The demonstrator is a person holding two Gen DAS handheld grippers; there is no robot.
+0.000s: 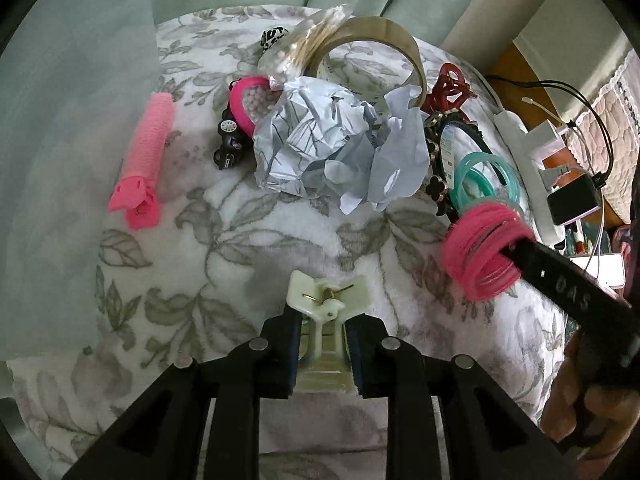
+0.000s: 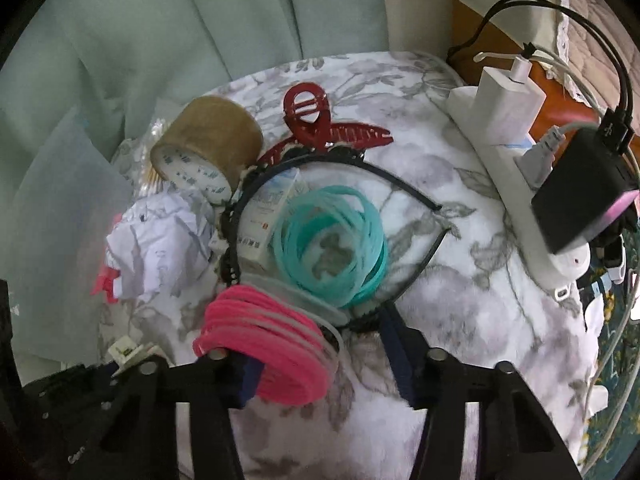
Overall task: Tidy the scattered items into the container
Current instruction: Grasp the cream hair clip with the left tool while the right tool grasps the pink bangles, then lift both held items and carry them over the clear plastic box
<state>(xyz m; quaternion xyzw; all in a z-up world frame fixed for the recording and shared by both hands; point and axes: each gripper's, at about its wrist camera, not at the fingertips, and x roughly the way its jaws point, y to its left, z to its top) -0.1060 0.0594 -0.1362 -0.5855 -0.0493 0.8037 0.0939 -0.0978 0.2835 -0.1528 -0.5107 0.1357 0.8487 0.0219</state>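
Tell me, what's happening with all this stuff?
A person is tidying with two tongs. The left tongs are shut on a cream plastic clothes peg. The right tongs are open, with a bundle of pink rubber bands looped over one finger. Crumpled white paper and teal bands lie on the floral blanket.

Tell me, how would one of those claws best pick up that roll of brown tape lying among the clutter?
Take the brown tape roll by its wall, one finger inside the hollow core and one on the outer brown band. It lies tilted on its side, its printed open end facing the right claw, so come from that near side. The red hair clip crowds its right, crumpled paper its lower left.
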